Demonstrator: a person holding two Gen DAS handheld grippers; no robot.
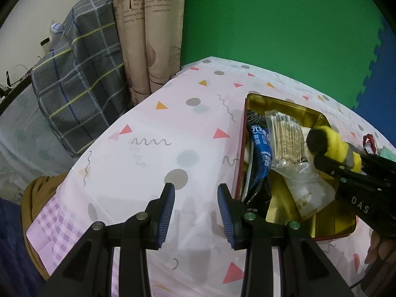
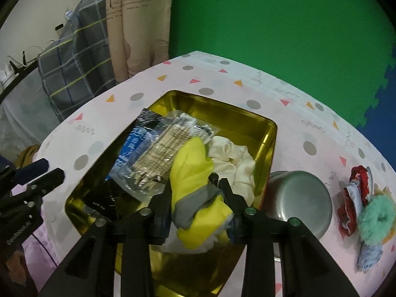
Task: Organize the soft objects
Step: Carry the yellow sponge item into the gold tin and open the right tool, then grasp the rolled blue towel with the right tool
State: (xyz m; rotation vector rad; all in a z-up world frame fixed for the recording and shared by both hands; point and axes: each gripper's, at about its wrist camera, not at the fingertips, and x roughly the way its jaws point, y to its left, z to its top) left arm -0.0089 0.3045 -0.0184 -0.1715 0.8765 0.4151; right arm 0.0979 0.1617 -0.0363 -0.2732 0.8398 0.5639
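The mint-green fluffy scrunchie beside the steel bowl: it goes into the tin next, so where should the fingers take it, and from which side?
Grip the mint-green fluffy scrunchie across one side of its ring, coming from above. It lies flat on the pink patterned tablecloth, hole upward, so one finger can probably drop into the hole. The red-and-white scrunchie crowds its left; the right looks freer.

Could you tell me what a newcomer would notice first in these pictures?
Probably the yellow sock between the right gripper's fingers, over the gold tin that holds a cotton swab packet and a cream cloth. Behind rises the bright green wall; right of the tin lie scrunchies on the patterned tablecloth.
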